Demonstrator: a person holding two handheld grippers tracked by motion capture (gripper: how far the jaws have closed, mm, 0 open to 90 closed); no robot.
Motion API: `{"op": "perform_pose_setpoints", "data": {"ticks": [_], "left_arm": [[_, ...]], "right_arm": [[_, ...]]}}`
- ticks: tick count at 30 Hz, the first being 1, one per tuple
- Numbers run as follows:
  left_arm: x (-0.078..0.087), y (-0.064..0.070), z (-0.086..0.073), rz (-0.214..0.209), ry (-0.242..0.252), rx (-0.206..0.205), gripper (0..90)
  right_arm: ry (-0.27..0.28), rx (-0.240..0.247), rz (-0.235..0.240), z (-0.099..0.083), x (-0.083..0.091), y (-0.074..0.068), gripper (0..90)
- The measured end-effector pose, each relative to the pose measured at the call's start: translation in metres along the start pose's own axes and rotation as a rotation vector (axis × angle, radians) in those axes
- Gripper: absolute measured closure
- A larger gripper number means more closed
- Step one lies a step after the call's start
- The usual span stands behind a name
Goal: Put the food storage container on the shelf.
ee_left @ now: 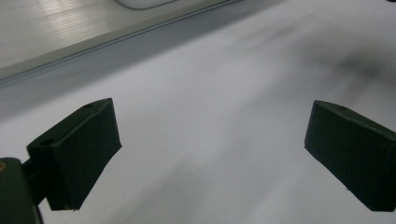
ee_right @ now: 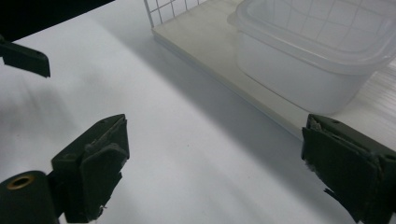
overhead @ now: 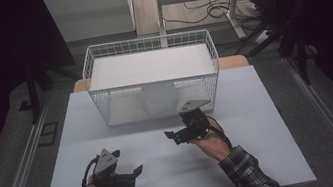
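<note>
since container (ee_right: 303, 60) sits on lower shelf of wire rack (overhead: 147, 46), just beyond right gripper (ee_right: 215, 172), looks light, thin plastic, slick; grab under lid rim. both grippers' jaws apart, holding nothing; left gripper (ee_left: 210, 154) over table (ee_left: 224, 93).

Dim room, bright white table (overhead: 246, 162); left gripper view motion-blurred

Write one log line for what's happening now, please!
left gripper: open, empty | right gripper: open, near container | container: inside wire rack

A lidded translucent white plastic container (ee_right: 322, 56) sits upright on the wire rack's lower shelf.
</note>
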State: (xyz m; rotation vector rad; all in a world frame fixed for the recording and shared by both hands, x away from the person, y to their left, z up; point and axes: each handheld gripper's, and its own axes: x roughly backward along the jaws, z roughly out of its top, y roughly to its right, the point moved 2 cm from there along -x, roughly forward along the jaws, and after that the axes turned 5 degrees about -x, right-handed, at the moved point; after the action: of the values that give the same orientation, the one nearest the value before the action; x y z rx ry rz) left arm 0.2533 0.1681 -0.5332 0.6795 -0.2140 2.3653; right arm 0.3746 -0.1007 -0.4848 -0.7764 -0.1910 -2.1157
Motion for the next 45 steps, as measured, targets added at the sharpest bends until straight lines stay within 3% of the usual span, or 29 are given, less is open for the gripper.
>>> {"op": "perform_pose_setpoints", "data": {"ticks": [14, 32, 45], "left_arm": [[0.002, -0.002, -0.001, 0.001, 0.007, 0.0, 2.7], [-0.001, -0.003, -0.002, -0.043, 0.003, 0.008, 2.2], [0.001, -0.01, -0.004, -0.038, -0.022, 0.012, 2.0]], "right_arm": [[0.007, -0.014, 0.011, -0.014, 0.02, -0.002, 3.2], [-0.015, 0.006, 0.007, -0.04, 0.034, -0.011, 1.0], [-0.019, 0.009, -0.033, -0.053, 0.05, -0.008, 0.6]]}}
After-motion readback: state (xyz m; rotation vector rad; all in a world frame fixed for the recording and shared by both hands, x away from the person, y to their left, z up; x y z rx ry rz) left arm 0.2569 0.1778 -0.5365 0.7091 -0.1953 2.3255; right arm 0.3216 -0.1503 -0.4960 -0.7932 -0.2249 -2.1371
